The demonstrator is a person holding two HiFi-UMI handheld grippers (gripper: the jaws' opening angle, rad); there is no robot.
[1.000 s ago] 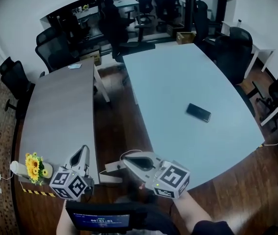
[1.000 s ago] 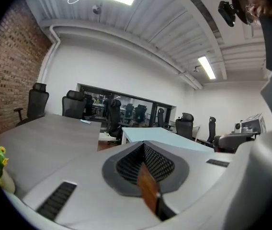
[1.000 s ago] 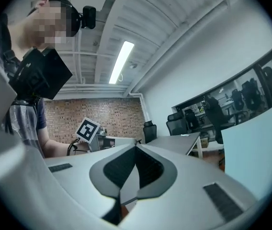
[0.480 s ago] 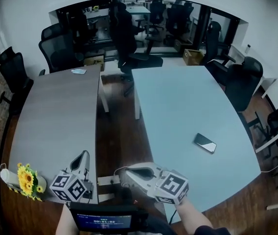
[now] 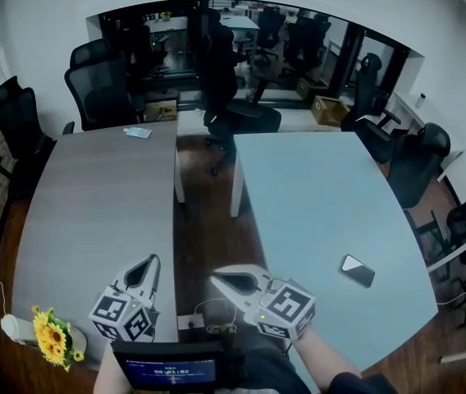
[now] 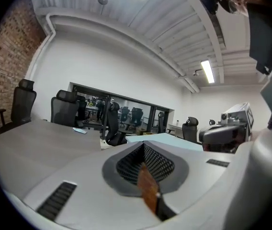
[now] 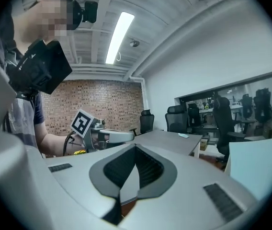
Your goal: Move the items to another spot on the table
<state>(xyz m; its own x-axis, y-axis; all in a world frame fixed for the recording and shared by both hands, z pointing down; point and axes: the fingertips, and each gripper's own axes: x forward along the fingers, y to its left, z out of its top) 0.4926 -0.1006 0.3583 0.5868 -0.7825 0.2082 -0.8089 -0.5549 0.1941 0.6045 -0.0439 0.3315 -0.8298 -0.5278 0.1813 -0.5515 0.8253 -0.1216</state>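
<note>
A black phone (image 5: 357, 270) lies flat on the pale blue table (image 5: 315, 187), near its right edge. My left gripper (image 5: 153, 260) is shut and holds nothing; it hovers over the near right edge of the grey wood table (image 5: 93, 195). The right gripper (image 5: 217, 276) is also shut and holds nothing; it hangs over the gap between the two tables and points left. In the left gripper view the left gripper's (image 6: 143, 150) jaws meet with nothing between them. The right gripper (image 7: 135, 152) in its own view is the same.
A small light card (image 5: 138, 132) lies at the far end of the grey table. Sunflowers (image 5: 52, 341) stand at its near left corner. A cable (image 5: 212, 318) lies on the wood floor between the tables. Black office chairs (image 5: 102, 84) ring both tables.
The head view has advanced: tables, phone and sunflowers sit lower in the picture. Both grippers travelled along with it; the left one now reaches over the grey table. Jaws stayed shut.
</note>
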